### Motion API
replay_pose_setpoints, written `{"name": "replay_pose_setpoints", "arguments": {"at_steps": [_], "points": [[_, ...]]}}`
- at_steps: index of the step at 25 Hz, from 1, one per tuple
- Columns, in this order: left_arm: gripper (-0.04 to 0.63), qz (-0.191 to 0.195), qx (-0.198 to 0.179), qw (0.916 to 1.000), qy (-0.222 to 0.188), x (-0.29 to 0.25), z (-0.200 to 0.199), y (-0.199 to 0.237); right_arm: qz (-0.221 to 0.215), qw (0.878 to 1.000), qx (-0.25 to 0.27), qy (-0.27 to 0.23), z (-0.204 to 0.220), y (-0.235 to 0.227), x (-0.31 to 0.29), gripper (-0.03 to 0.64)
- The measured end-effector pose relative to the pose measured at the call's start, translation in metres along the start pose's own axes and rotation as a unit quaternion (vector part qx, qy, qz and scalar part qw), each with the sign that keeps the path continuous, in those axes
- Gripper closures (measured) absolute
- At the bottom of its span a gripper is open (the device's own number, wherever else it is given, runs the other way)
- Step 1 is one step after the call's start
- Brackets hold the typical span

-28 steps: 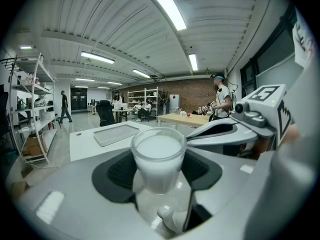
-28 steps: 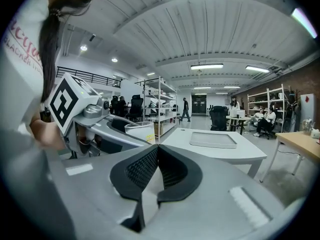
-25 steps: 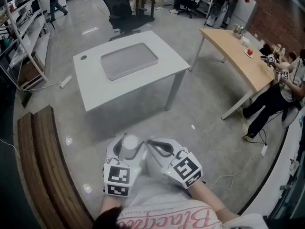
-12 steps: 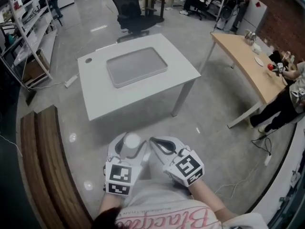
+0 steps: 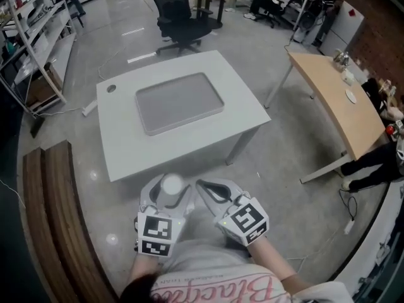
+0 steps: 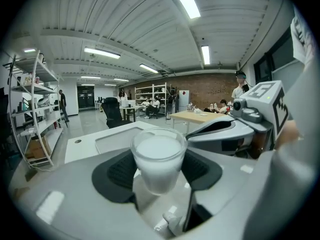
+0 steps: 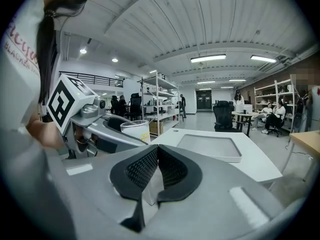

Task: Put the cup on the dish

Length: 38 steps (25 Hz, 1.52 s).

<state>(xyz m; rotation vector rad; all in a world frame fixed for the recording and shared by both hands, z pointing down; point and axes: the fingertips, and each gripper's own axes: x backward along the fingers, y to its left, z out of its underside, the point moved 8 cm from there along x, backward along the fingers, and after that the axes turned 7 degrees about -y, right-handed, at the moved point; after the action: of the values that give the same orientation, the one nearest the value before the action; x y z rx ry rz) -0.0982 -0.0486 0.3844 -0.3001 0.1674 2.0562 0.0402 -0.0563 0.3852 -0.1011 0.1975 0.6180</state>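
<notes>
A clear plastic cup [image 5: 172, 184] with a white inside stands upright between the jaws of my left gripper [image 5: 168, 194], which is shut on its sides; the left gripper view shows the cup [image 6: 159, 159] pressed between the black pads. My right gripper [image 5: 212, 192] is close beside it on the right, its pads [image 7: 145, 169] together with nothing in them. Both are held low in front of the person's body, short of the white table [image 5: 126, 145]. On that table lies the grey rectangular dish [image 5: 180, 103], with nothing on it.
A curved wooden bench [image 5: 57, 219] runs along the left. Beyond the table stands a black office chair [image 5: 180, 11]. A wooden desk [image 5: 341, 100] is at the right, metal shelving [image 5: 31, 30] at the far left. People sit at the back of the room.
The white table and its grey dish have come nearer and lower in the head view. Both grippers stay the same, cup still held in the left one.
</notes>
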Motion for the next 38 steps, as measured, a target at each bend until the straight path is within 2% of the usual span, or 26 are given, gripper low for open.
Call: {"name": "replay_pose_setpoints", "arguments": {"at_steps": [6,12,20,26,32,38], "points": [[0.334,-0.013,-0.001,0.9999,0.012,-0.042,-0.015,0.012,-0.018,1.0,-0.006,0.0,-0.008,-0.043,-0.019,0.618],[0.334,-0.034,0.018,0.9992,0.01,-0.087,-0.025,0.032,-0.05,0.999,-0.006,0.008,-0.01,-0.084,-0.041,0.618],[0.334,-0.069,-0.002,0.9975,0.013,-0.135,-0.03,0.055,-0.079,0.997,0.004,0.016,-0.018,-0.129,-0.077,0.618],[0.334,-0.081,-0.003,0.9967,0.007,-0.161,-0.024,0.07,-0.09,0.996,-0.01,0.015,-0.021,-0.145,-0.096,0.617],[0.334,-0.084,-0.01,0.9963,0.019,-0.187,-0.012,0.083,-0.091,0.995,-0.023,0.023,-0.019,-0.16,-0.113,0.618],[0.334,-0.078,-0.02,0.9968,0.003,-0.215,-0.001,0.106,-0.083,0.995,-0.043,0.037,-0.016,-0.176,-0.137,0.617]]}}
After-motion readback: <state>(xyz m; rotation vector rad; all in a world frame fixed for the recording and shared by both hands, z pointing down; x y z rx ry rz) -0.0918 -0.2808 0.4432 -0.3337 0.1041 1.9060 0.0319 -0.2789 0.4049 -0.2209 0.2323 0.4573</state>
